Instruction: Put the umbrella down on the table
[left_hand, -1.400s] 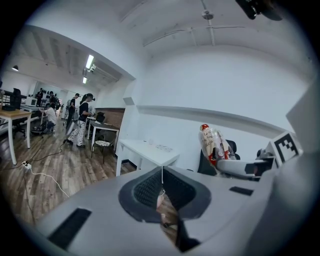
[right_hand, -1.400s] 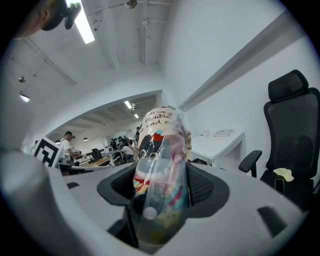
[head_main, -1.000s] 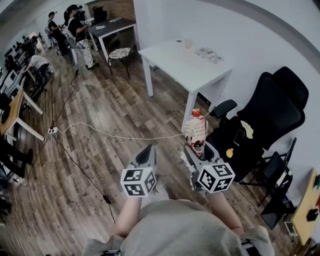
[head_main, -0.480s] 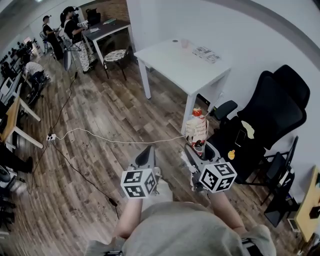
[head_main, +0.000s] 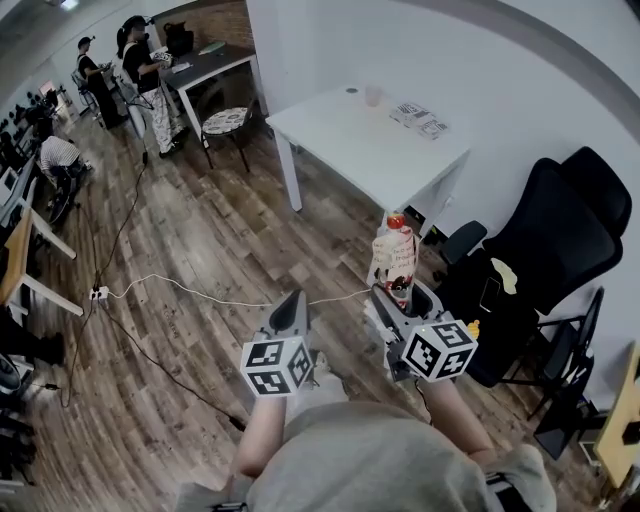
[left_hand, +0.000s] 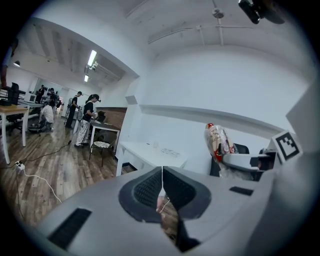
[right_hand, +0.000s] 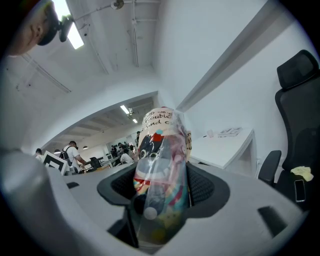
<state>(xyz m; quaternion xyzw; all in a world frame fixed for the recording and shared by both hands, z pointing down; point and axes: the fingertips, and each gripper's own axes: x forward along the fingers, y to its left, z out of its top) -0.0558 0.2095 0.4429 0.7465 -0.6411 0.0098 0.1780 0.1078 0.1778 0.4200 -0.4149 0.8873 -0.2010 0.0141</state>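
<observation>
**Umbrella up in the right claw, short of the table**

From above, there are two claws in front of the person, each with one marker cube at its back. The right claw (head_main: 400, 298) has the one umbrella (head_main: 394, 255) standing upright out of it, red tip on top. It hangs over the wooden floor on the near side of the white table (head_main: 330, 135) and does not touch it. The left claw (head_main: 293, 305) points forward beside it, a little apart.

The head view cannot settle how the jaws stand; the claws' own cameras do. The left gripper view shows its two dark pads pressed together with nothing between them. It also catches the umbrella from the side, sticking up out of the other claw at the right. The right gripper view shows its jaws closed against the folded umbrella. Only there can one see the clear plastic sleeve around it and the bright cartoon print with lettering near the top.

On the far part of the white table stand one cup (head_main: 372, 95) and, right of it, a small cluster of printed sheets (head_main: 420, 118). A black office chair (head_main: 560, 240) sits to the right. One white cable (head_main: 200, 292) trails across the floor at the left. Far left, by a dark table (head_main: 205, 62), I count three people: two standing, one bent low.
</observation>
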